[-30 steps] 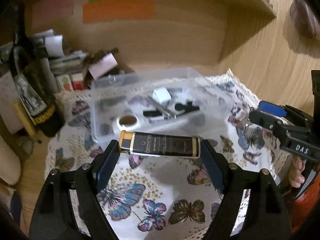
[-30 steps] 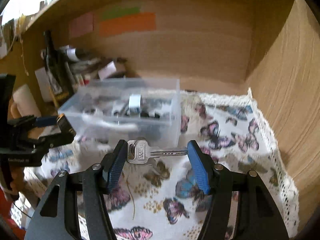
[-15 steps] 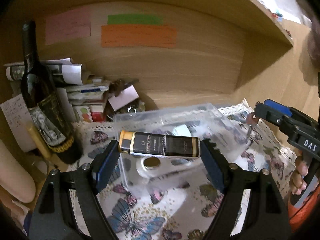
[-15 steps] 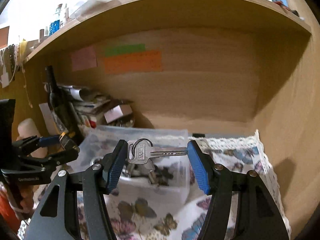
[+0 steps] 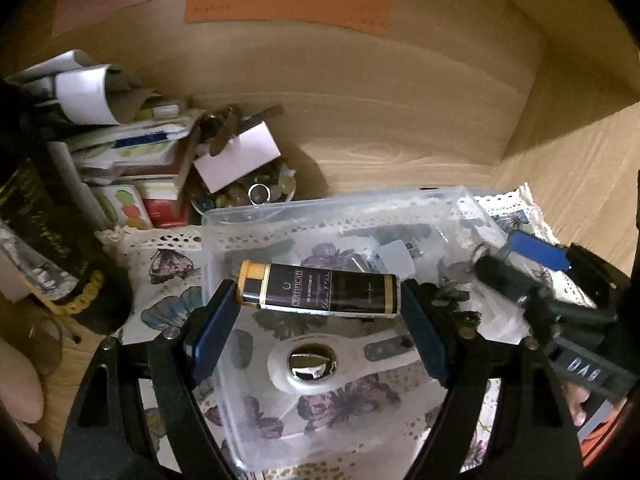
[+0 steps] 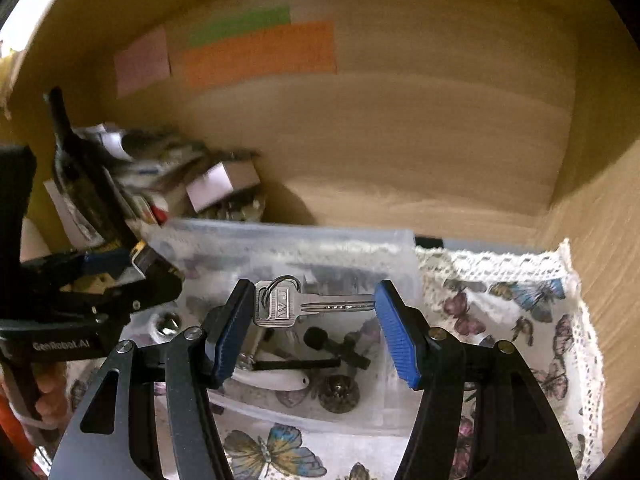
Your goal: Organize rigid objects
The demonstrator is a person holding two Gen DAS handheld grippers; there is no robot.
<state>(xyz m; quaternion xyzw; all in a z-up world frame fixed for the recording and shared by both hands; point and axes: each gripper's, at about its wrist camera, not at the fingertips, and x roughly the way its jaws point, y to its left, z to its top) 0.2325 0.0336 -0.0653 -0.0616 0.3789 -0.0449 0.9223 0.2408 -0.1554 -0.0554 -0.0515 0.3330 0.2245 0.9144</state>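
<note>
My left gripper (image 5: 318, 312) is shut on a black tube with a gold cap (image 5: 320, 294), held crosswise over the clear plastic box (image 5: 224, 248). My right gripper (image 6: 314, 320) is shut on a silver key on a ring (image 6: 288, 304), held lengthwise between the blue pads above the same box (image 6: 288, 240). The box holds a white object with a metal disc (image 5: 312, 364), black pieces (image 6: 336, 346) and a round metal knob (image 6: 340, 394). Each gripper shows in the other's view, the right one (image 5: 520, 280) at the right and the left one (image 6: 132, 276) at the left.
The box sits on a butterfly-print cloth (image 6: 520, 320) with a lace edge inside a wooden alcove. A dark wine bottle (image 6: 84, 184), stacked papers and small boxes (image 5: 132, 152) and a bowl of trinkets (image 5: 256, 192) crowd the back left. Sticky notes (image 6: 260, 52) hang on the back wall.
Both grippers, raised half a second ago, have come down and forward over the plastic box. Each still holds its object the same way.
</note>
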